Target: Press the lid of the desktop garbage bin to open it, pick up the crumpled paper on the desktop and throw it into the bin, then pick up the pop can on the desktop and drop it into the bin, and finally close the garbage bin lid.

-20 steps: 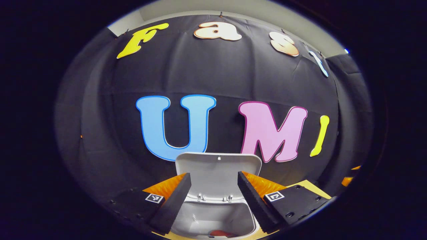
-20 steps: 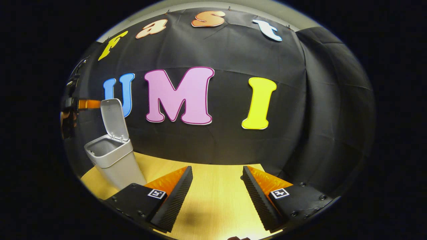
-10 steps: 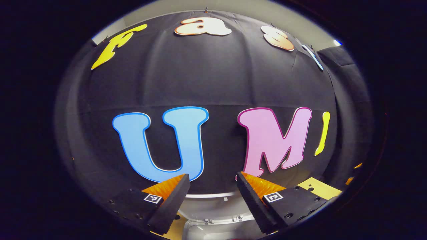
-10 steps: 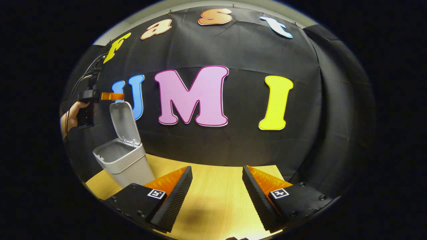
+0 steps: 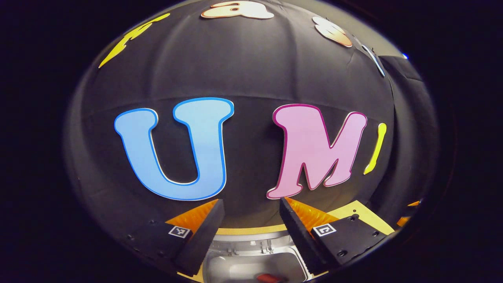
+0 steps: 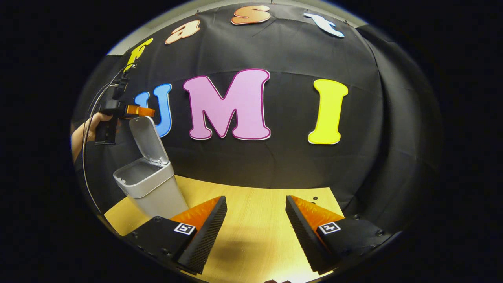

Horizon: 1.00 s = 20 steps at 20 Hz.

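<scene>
The grey garbage bin (image 6: 151, 188) stands on the wooden table at the left of the right gripper view, its lid (image 6: 147, 139) raised upright. My left gripper (image 6: 135, 111), held by a hand (image 6: 84, 131), hovers right at the lid's top edge; whether it touches is unclear. In the left gripper view, the left gripper (image 5: 251, 204) is open and looks down past the lid's edge (image 5: 251, 237) into the bin (image 5: 243, 269), where a bit of a red object (image 5: 269, 278) shows. My right gripper (image 6: 255, 200) is open, with nothing between its fingers, above the table.
The wooden table (image 6: 259, 236) runs back to the black cloth wall behind the bin. A strip of table (image 5: 365, 214) shows at the right of the left gripper view. Cables (image 6: 92, 118) hang from the left gripper.
My left gripper has risen and moved forward over the lid's top edge, so the lid and bin have sunk low in its view. The right gripper has barely shifted.
</scene>
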Tool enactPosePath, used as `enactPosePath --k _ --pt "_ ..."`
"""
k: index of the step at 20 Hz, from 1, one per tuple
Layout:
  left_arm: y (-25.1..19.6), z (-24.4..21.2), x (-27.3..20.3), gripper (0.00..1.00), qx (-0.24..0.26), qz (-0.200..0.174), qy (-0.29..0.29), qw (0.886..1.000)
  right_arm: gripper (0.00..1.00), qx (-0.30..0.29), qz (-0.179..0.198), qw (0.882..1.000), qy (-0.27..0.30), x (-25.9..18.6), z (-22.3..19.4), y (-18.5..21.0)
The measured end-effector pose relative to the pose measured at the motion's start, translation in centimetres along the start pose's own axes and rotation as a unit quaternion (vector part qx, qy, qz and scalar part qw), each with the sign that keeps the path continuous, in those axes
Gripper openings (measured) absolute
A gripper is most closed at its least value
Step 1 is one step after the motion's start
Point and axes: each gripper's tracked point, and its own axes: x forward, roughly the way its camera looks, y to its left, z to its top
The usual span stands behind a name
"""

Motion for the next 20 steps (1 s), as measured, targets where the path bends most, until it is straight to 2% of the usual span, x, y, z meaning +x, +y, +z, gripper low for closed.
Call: enactPosePath --k 5,9,12,15,20 --pt "-0.5 -3.1 -3.8 0.96 0.007 -0.004 0.017 1.000 0.97 0.011 -0.015 1.000 0.007 -1.9 -0.4 -0.4" --pt "-0.6 -6.4 -6.5 0.97 0.006 -0.001 0.014 1.000 0.97 0.004 -0.030 1.000 0.005 -4.1 -0.7 0.9" --pt "-1.2 -9.0 -7.5 0.97 0.004 -0.012 0.018 1.000 0.96 -0.004 -0.026 1.000 0.014 -5.7 -1.2 3.2" --pt "-0.9 -11.4 -7.8 0.97 0.013 -0.001 0.013 1.000 0.97 -0.019 -0.027 0.999 0.012 -7.1 -1.0 5.6" --pt "-1.1 -16.0 -8.7 0.98 -0.006 0.012 0.005 1.000 0.97 -0.030 -0.021 0.999 0.012 -9.0 -1.1 8.9"
